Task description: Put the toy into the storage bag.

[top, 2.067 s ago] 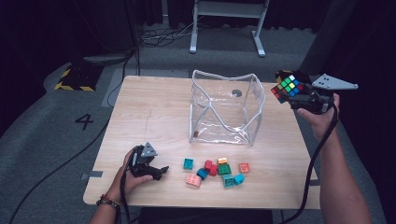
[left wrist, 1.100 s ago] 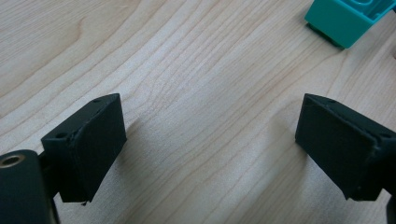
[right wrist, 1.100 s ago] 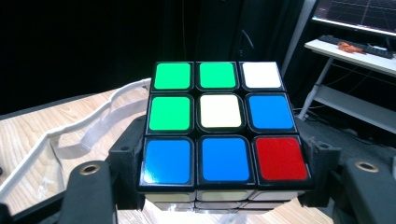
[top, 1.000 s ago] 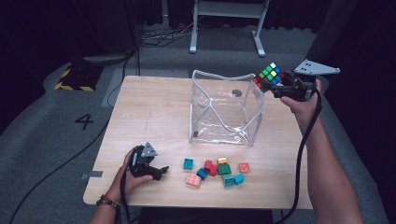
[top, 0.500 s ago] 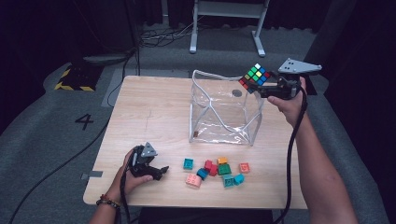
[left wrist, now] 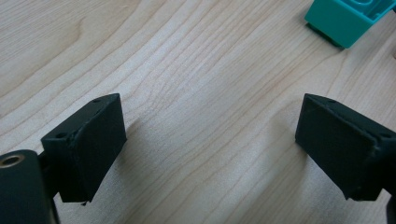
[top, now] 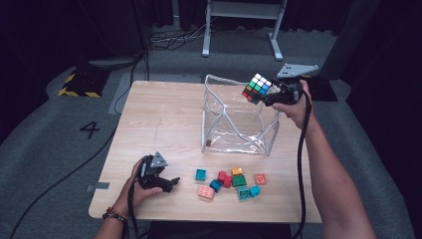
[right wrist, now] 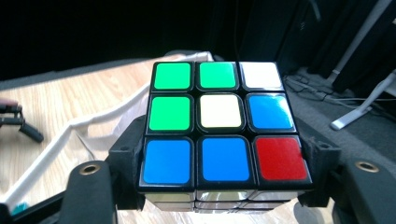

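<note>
While the right gripper [top: 263, 97] clamps a puzzle cube [top: 257, 88] over the clear bag [top: 239, 119], bricks [top: 230, 181] lie at six o'clock from it. At eight o'clock, the left gripper [top: 171, 182] rests on the table [top: 159, 119], jaws apart and empty.

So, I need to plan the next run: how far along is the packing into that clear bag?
Nothing looks packed yet: the clear bag seems empty. In hand: the right gripper holds the puzzle cube at the bag's open top, not yet released. Left to do: the small coloured blocks lie on the table, and the left gripper rests open beside them.
</note>
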Demonstrator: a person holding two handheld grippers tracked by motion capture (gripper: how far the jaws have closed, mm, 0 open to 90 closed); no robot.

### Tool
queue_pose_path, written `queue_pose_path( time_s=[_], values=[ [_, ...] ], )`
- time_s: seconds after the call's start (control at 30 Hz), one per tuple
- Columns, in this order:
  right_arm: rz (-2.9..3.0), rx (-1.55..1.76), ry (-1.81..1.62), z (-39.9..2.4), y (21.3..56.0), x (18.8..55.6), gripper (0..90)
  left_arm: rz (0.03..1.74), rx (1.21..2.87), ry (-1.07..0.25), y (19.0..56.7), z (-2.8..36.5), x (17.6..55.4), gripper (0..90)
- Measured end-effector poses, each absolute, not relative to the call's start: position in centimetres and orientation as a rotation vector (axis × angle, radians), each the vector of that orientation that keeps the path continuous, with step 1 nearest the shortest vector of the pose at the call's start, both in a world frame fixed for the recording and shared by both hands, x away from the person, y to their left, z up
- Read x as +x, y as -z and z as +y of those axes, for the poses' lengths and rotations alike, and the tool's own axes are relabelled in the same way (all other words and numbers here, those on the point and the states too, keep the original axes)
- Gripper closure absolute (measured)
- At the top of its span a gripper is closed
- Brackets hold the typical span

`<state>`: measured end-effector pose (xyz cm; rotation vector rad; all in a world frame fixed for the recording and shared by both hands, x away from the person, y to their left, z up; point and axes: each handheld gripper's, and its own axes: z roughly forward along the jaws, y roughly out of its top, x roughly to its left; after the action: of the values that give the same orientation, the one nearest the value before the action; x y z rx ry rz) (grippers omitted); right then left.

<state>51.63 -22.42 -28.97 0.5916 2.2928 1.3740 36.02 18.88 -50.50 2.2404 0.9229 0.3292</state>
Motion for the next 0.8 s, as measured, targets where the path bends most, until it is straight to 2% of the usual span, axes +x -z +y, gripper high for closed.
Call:
queue_pose_path(
  time_s=[0.5,0.8],
  values=[
    [2.544,0.514,-1.090,-21.8,31.4,53.9,34.0,0.924,2.241,-0.326,50.5,18.9,36.0,8.7],
    [2.645,0.444,-0.883,-22.0,31.2,54.1,34.0,0.927,2.242,-0.326,50.5,18.9,36.0,8.7]
  ],
)
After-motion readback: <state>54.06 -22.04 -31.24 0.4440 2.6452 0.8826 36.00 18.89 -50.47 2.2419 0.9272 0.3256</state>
